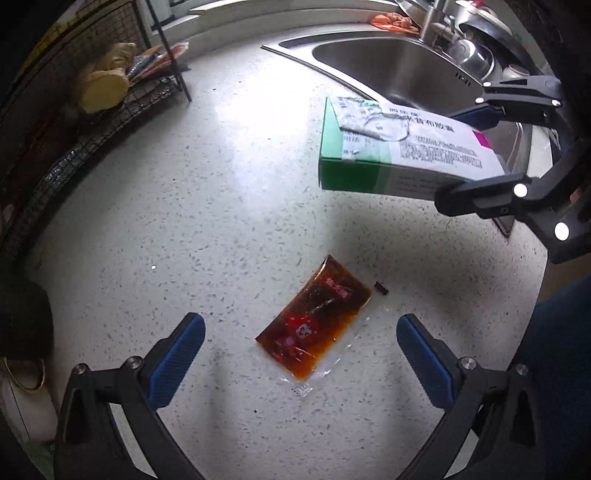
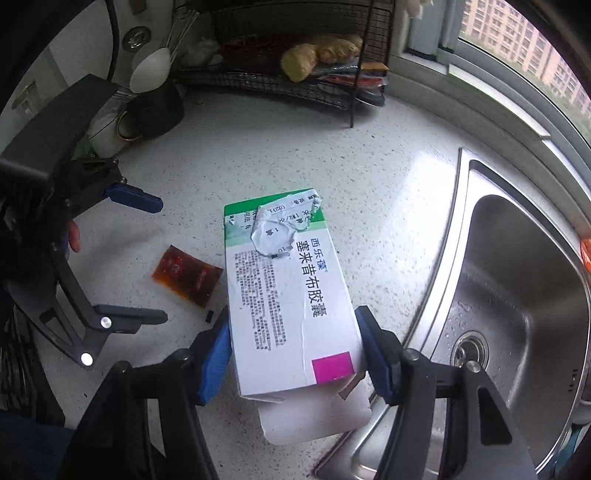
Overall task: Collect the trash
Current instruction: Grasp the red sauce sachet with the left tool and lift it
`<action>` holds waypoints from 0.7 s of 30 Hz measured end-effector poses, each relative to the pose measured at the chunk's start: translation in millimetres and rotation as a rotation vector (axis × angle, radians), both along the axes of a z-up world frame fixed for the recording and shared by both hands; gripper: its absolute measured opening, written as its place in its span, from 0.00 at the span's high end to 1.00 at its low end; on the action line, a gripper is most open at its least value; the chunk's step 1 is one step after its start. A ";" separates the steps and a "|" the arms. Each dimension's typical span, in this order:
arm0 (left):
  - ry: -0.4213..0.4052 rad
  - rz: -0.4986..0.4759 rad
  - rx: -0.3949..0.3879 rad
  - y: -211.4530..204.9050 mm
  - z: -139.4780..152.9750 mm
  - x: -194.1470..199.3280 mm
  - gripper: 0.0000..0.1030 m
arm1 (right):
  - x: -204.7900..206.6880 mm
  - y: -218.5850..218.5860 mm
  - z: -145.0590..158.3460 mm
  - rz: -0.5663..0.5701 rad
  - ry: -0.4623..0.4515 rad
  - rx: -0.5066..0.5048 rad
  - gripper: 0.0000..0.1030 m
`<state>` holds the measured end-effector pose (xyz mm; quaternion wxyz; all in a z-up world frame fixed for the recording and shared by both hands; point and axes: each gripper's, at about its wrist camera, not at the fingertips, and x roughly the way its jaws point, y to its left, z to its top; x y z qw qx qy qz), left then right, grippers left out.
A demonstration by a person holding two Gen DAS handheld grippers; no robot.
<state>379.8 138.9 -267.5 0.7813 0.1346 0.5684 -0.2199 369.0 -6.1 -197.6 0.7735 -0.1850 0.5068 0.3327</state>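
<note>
Two pieces of trash: your right hand-held gripper (image 2: 293,350) clamps the medicine box (image 2: 291,302) at frame centre — your left hand-held gripper (image 1: 301,354) gapes wide above the sauce packet (image 1: 314,321) on the worktop (image 1: 221,184).

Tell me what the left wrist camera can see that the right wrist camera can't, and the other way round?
Only the left wrist view shows the tap behind the sink and an orange cloth beside it.

Only the right wrist view shows the window, a white spoon and the sink's drain.

Both show the medicine box clamped in the right gripper, the red sauce packet lying on the speckled counter below the open left gripper, the steel sink and the wire rack.
</note>
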 end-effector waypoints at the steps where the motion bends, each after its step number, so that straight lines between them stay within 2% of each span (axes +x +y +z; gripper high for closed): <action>1: -0.002 -0.022 0.001 -1.8 -2.4 1.8 0.00 | 0.2 -1.8 -1.0 -0.015 0.010 0.002 0.41; 8: -0.011 -0.094 0.025 -6.8 -20.9 17.7 0.00 | -6.1 -4.4 -7.6 -0.078 0.028 -0.010 0.40; 12: 0.000 -0.106 0.009 -13.9 -30.0 23.0 0.00 | -7.2 -7.1 -10.7 -0.129 0.017 -0.019 0.40; 13: -0.014 -0.103 0.027 -16.6 -32.4 24.5 0.00 | -6.7 -7.0 -11.3 -0.140 0.019 -0.015 0.40; 17: -0.030 -0.073 0.012 -21.2 -33.7 23.2 0.02 | -5.7 -2.7 -13.7 -0.148 0.026 -0.010 0.40; 19: -0.036 -0.063 0.004 -21.9 -32.1 21.6 0.07 | -5.1 -2.2 -13.0 -0.144 0.025 -0.006 0.40; 21: -0.044 -0.056 -0.005 -20.9 -28.1 17.2 0.28 | -4.5 -2.7 -11.9 -0.144 0.030 -0.003 0.40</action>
